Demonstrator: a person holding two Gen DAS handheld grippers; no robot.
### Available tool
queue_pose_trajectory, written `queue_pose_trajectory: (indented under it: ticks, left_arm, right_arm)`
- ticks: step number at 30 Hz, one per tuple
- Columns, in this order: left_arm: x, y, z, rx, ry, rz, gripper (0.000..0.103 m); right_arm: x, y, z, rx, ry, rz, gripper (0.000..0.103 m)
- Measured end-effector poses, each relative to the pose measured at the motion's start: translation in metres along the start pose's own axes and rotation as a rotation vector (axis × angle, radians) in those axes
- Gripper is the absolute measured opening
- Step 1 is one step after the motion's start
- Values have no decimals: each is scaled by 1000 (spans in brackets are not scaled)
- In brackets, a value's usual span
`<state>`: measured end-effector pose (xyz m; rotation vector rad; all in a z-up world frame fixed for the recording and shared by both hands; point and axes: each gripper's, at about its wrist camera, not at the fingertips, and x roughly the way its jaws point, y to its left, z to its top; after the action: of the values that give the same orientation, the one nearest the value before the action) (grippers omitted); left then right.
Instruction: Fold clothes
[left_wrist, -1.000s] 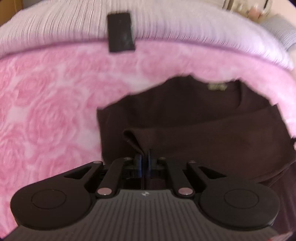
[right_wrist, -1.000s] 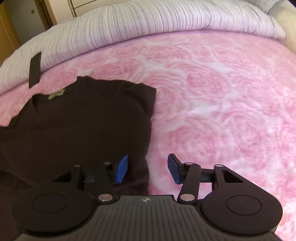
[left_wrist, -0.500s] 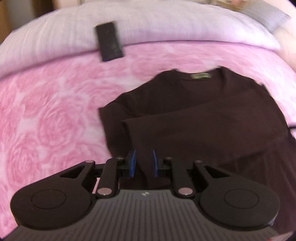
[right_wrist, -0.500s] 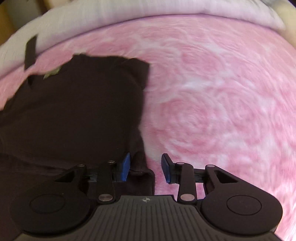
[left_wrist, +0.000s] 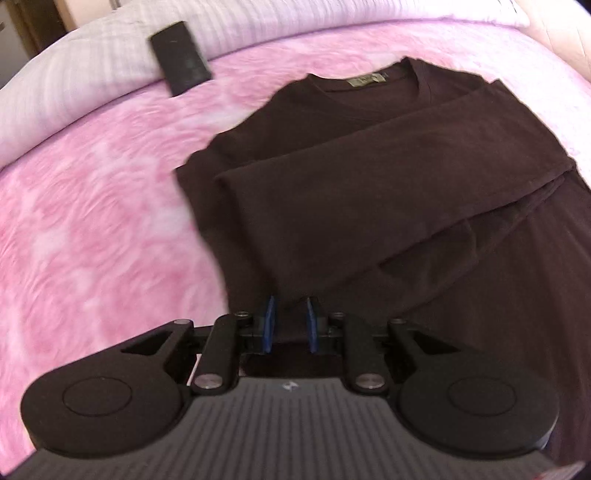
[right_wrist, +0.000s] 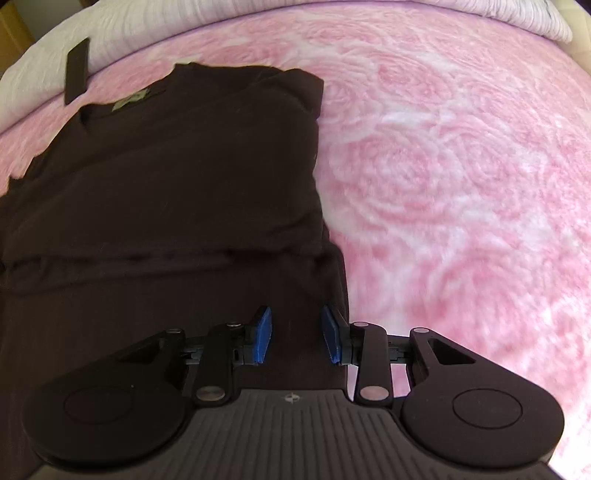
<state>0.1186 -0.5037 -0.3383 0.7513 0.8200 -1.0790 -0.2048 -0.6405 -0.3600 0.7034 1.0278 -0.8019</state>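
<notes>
A dark brown long-sleeved shirt (left_wrist: 369, 177) lies flat on the pink rose-patterned blanket (left_wrist: 92, 206), collar away from me, with a green neck label (left_wrist: 365, 79). One sleeve (left_wrist: 388, 166) is folded across its chest. My left gripper (left_wrist: 290, 325) is open over the shirt's lower left edge, with brown cloth showing between its blue pads. In the right wrist view the same shirt (right_wrist: 166, 177) fills the left half. My right gripper (right_wrist: 295, 334) is open above the shirt's lower right edge, and nothing is pinched between its pads.
A flat black rectangular object (left_wrist: 181, 57) lies at the seam between the blanket and a pale ribbed bed cover (left_wrist: 74, 85); it also shows in the right wrist view as the black object (right_wrist: 77, 75). Bare pink blanket (right_wrist: 461, 184) stretches to the right of the shirt.
My left gripper has opened and let go of the sleeve, which now lies across the chest, then drawn back toward the hem. My right gripper has shifted left over the shirt's lower right edge.
</notes>
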Motion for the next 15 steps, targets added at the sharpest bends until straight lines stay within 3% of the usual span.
queue_pose_trajectory:
  ticks: [2, 7, 11, 15]
  left_arm:
    - [-20, 0, -15, -27, -2, 6, 18]
    - [-73, -57, -70, 18, 1, -9, 19]
    - [-117, -121, -124, 161, 21, -53, 21]
    - [-163, -206, -183, 363, 8, -91, 36]
  right_arm:
    - [-9, 1, -12, 0, 11, -3, 37]
    - [-38, 9, -55, 1, 35, 6, 39]
    - [-68, 24, -95, -25, 59, 38, 41]
    - [-93, 49, -134, -157, 88, 70, 47]
